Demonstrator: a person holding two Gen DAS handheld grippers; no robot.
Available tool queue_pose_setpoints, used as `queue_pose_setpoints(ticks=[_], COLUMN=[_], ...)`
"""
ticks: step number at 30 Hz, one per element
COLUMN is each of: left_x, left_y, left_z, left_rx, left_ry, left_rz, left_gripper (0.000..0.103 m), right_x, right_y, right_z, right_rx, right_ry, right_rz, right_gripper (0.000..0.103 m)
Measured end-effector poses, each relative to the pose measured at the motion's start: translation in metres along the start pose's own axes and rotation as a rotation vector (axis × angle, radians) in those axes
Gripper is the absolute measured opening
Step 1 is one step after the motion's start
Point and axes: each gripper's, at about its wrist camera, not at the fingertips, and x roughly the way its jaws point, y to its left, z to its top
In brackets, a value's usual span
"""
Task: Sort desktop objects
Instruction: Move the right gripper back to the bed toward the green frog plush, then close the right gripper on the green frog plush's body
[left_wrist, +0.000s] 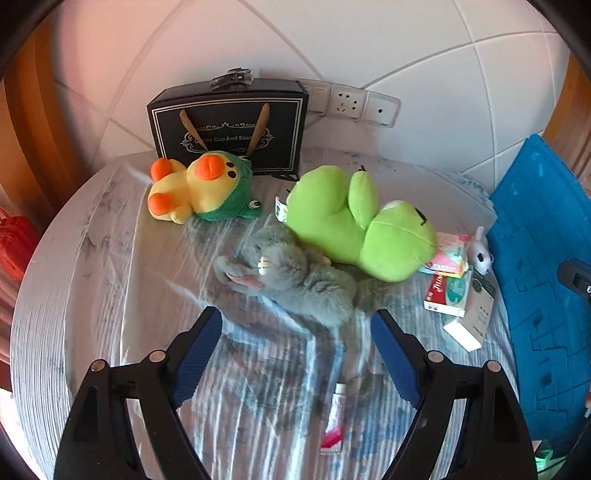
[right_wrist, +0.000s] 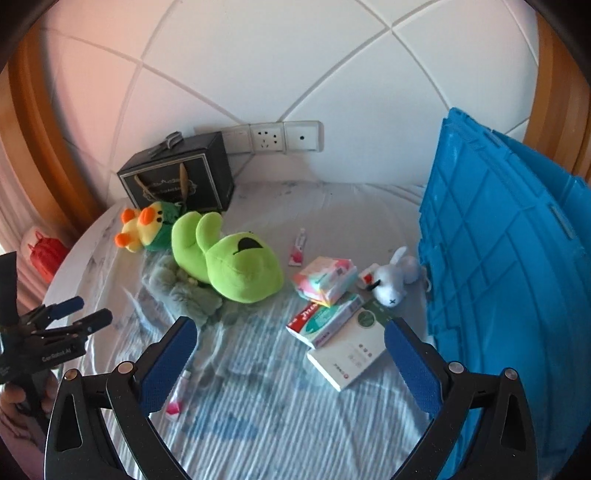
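Both tongs spread wide, nothing between them. Left gripper (left_wrist: 295, 354) hangs over the table's near side, pointing at the grey plush (left_wrist: 295, 277), which lies just ahead of its fingertips. Right gripper (right_wrist: 290, 354) is spread above the striped cloth w/ the white box (right_wrist: 351, 354) just inside its right finger.

Grey plush touches the green frog plush (left_wrist: 354, 225), which lies on its side and partly over it. Yellow duck plush (left_wrist: 192, 188) sits further back, just in front of the black gift box (left_wrist: 229, 122) w/ gold ribbon handles; a clear clip (left_wrist: 232, 78) rests on the box top. To the right of the frog: a stack of cartons, pink-green box (right_wrist: 325, 280) on top of the red-green box (right_wrist: 325, 321), then the white box nearest. Small white bunny plush (right_wrist: 391, 282) lies betw. the cartons and the blue crate (right_wrist: 517, 277), which stands along the table's right side. One small tube (right_wrist: 299, 247) lies behind the cartons; another tube (left_wrist: 334, 417) lies on the cloth betw. the left gripper's fingers, near the front.

Surface: round table (left_wrist: 37, 295) under a pale striped cloth w/ clear plastic on top, glare in places. Behind: white tiled wall w/ wall sockets (right_wrist: 273, 137), wood frame both sides. Red bag (right_wrist: 46, 254) off the table's left edge.
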Motion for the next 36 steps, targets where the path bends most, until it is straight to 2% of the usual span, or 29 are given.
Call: queue_pose_setpoints(ticks=[6, 12, 13, 15, 17, 19, 24, 30, 36], left_x=[0.055, 0.115, 0.128, 0.158, 0.181, 0.184, 0.15, 0.104, 0.101], left_y=[0.004, -0.005, -0.01, -0.021, -0.034, -0.042, -0.032, -0.029, -0.022], left_z=[0.06, 0.139, 0.149, 0.16, 0.153, 0.133, 0.079, 0.029, 0.004], left_rx=[0.007, -0.031, -0.028, 0.017, 0.078, 0.142, 0.118, 0.171, 0.168], left_ry=[-0.001, -0.021, -0.009, 0.069, 0.152, 0.168, 0.105, 0.043, 0.079], left_rz=[0.037, 0.04, 0.046, 0.071, 0.106, 0.091, 0.009, -0.009, -0.026], left_gripper=[0.083, 0.083, 0.083, 0.083, 0.083, 0.083, 0.084, 0.087, 0.088], right_x=[0.089, 0.163, 0.173, 0.192, 0.212, 0.222, 0.218, 0.207, 0.202], right_y=[0.012, 0.024, 0.026, 0.03, 0.035, 0.038, 0.031, 0.025, 0.033], right_z=[0.039, 0.074, 0.078, 0.083, 0.079, 0.069, 0.028, -0.01, -0.034], right_rx=[0.047, 0.094, 0.096, 0.098, 0.073, 0.05, 0.003, 0.021, 0.058], right_ry=[0.08, 0.103, 0.107, 0.119, 0.167, 0.191, 0.23, 0.285, 0.337], right_rz=[0.0, -0.037, -0.041, -0.031, -0.021, 0.005, 0.095, 0.171, 0.205], right_gripper=[0.103, 0.103, 0.103, 0.103, 0.103, 0.103, 0.103, 0.103, 0.103])
